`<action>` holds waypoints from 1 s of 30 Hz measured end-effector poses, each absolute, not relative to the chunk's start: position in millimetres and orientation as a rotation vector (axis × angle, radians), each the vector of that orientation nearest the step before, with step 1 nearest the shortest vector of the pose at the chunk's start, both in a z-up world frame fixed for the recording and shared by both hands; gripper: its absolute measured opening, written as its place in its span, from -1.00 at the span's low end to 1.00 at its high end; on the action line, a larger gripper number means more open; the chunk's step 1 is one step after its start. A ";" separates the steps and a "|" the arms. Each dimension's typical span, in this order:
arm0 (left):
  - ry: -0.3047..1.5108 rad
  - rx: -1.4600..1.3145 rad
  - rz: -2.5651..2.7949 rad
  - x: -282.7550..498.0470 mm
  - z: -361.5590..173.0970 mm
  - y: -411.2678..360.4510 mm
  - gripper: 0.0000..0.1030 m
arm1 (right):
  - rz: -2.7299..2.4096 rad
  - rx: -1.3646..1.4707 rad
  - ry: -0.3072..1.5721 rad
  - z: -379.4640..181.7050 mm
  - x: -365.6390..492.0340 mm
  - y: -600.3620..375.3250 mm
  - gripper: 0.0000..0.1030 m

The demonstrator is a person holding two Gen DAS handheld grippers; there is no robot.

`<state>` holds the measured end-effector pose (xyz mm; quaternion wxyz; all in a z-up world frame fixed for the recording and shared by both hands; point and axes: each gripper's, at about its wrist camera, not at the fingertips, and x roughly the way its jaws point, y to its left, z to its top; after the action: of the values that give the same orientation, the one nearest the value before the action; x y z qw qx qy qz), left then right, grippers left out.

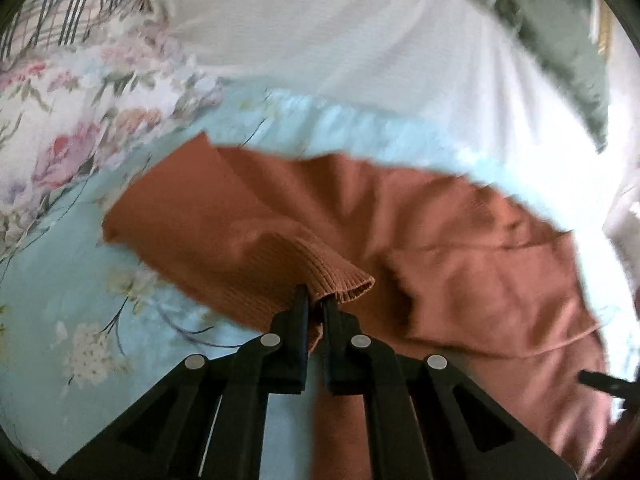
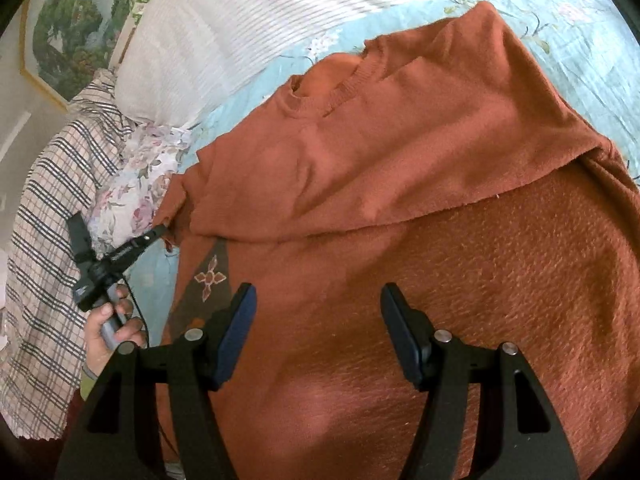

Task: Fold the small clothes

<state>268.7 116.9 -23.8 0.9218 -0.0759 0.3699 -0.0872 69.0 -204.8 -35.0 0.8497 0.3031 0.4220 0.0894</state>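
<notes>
Black left tongs: the left gripper (image 1: 315, 300), low centre of its own view, has its jaws pinched together on the ribbed cuff (image 1: 320, 276) of a rust-orange knitted sweater (image 1: 400, 220); cloth shows between the fingers.
Black right tongs: the right gripper (image 2: 318, 304), low centre of its view, stands with jaws wide apart and nothing between the pads; it hangs over the sweater's body (image 2: 440, 280) and I cannot tell whether it touches the cloth.
Left hand seen from the right: at the left edge of the right view a hand (image 2: 106, 328) holds the left gripper (image 2: 160, 231), whose tip meets the sweater's edge there.
Sweater: spread on a pale blue flowered bedspread (image 1: 60, 280), neckline (image 2: 316, 96) toward upper centre of the right view, one part already laid over across the chest.
Farther out: a white ribbed pillow (image 2: 224, 40) at upper centre and a checked cloth (image 2: 44, 216) at the left.
Step in hand: judging by the grip, a sleeve fold, with the cuff caught and ready to be carried.
Next move calls for: lifting the cuff clear and drawing the sleeve in across the body, flat and without dragging the rest; the free gripper could steady the body.
</notes>
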 end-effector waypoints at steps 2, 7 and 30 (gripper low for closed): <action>0.716 -0.160 -0.230 260.0 -6.1 106.2 -0.92 | 0.193 0.647 0.868 -31.0 67.1 -207.0 0.27; 0.658 -0.202 -0.411 248.7 32.7 50.9 -0.93 | 0.178 0.672 0.813 -18.5 57.4 -220.5 0.27; 0.882 -0.060 -0.649 263.2 -64.9 -160.9 -0.03 | 0.032 0.766 0.772 -24.1 45.8 -294.1 0.36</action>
<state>263.2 -160.9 -64.9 0.8534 -0.0287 0.4190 -0.3086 45.8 -294.1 -24.1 0.8555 0.3644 0.3675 0.0153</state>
